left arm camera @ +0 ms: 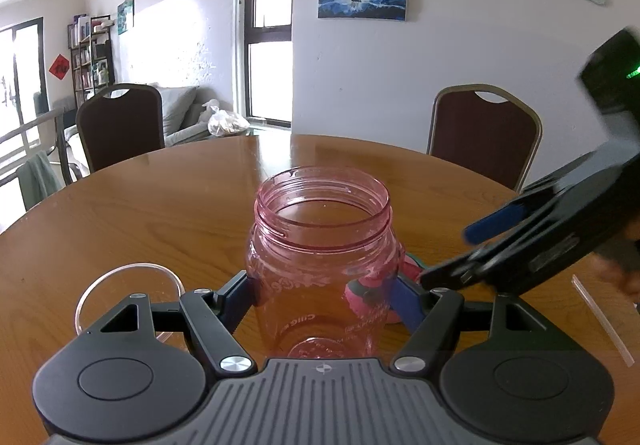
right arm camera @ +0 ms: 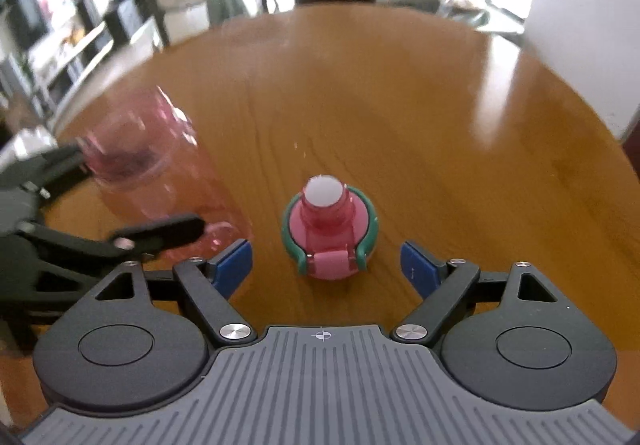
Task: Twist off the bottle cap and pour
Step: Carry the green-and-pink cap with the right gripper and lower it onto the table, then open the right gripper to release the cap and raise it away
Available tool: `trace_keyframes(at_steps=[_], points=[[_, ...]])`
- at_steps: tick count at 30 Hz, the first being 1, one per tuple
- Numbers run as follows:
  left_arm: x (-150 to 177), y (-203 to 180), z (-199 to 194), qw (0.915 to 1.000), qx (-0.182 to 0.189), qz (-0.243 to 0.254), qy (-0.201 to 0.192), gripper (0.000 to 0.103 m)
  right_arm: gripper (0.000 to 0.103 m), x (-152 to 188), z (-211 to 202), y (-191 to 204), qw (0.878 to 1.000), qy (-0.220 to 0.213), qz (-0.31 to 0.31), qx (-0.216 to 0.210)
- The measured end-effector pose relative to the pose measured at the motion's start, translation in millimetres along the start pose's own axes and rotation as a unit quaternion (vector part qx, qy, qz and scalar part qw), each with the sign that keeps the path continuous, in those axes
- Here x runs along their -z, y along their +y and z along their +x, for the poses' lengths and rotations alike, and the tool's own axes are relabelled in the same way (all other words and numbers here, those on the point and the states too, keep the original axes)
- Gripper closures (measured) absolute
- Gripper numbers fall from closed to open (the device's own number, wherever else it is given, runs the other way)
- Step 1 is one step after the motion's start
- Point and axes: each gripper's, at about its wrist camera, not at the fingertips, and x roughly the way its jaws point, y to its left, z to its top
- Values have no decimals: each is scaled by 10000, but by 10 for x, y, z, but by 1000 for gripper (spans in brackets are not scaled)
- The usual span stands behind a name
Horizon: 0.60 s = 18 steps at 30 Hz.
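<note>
While left claw (left arm camera: 324, 295) grips bottle (left arm camera: 322, 245), cap (right arm camera: 329, 227) on table (right arm camera: 440, 125), right claw (right arm camera: 327, 265) spread

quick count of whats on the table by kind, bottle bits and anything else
pink bottle, open mouth: 1
pink cap, green trim: 1
clear glass: 1
clear straw: 1
Total: 4

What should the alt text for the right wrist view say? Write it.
The open right gripper hovers over a pink cap standing alone on the wooden table. At left, the left gripper holds the uncapped pink bottle.
</note>
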Motion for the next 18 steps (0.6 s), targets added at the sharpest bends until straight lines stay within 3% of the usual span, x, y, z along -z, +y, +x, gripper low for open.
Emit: trace_keyframes(at_steps=[1, 3, 8, 18], points=[[2, 6, 1, 10000, 22, -27, 10, 29, 14, 30, -120, 23, 9997, -162, 164, 20], [9, 20, 2, 9998, 129, -122, 72, 13, 14, 86, -308, 92, 9981, -429, 443, 91], [59, -31, -104, 9999, 134, 26, 5, 4, 10, 107, -565, 292, 9943, -812, 663, 178], [44, -141, -288, 9996, 147, 98, -228, 4, 8, 81, -960, 641, 9893, -1272, 699, 160]])
